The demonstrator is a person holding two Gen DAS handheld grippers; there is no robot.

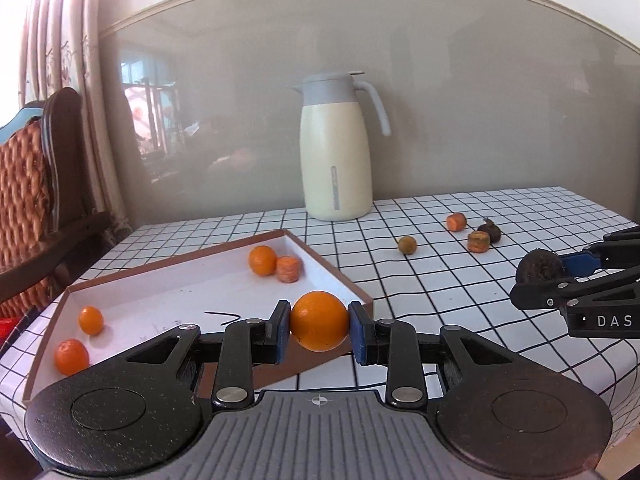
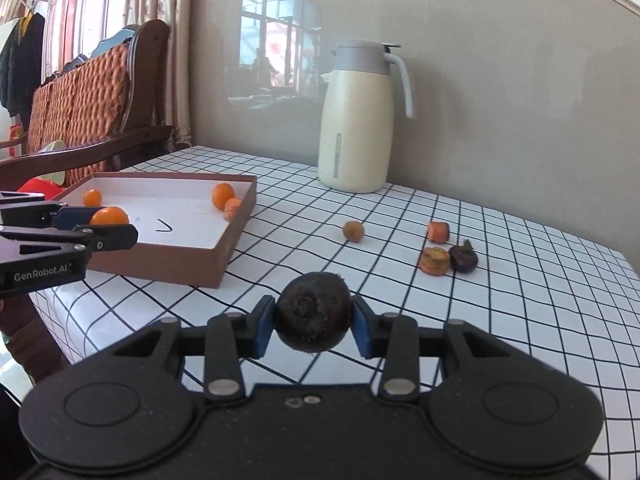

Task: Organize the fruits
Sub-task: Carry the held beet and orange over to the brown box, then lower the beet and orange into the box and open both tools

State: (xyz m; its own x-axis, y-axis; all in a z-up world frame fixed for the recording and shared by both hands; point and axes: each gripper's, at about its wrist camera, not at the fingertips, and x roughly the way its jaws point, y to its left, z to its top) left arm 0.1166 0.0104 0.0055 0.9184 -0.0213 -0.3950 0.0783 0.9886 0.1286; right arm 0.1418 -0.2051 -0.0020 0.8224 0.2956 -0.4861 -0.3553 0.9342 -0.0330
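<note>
We see soft daylight, both views bright enough. Window [image 2: 92, 12] behind curtains, left of thermos [image 2: 356, 120], blows out to white. Glossy wall panel [image 1: 460, 92] behind thermos mirrors window panes, hazy milky glare across it. Shadows faint, falling right of thermos onto wall and beneath small pieces on tablecloth [image 2: 520, 280]. Fisheye bends grid lines and panel's top trim hard toward frame edges; dark vignette in corners. Slight softness at left margin, far from thermos.
</note>
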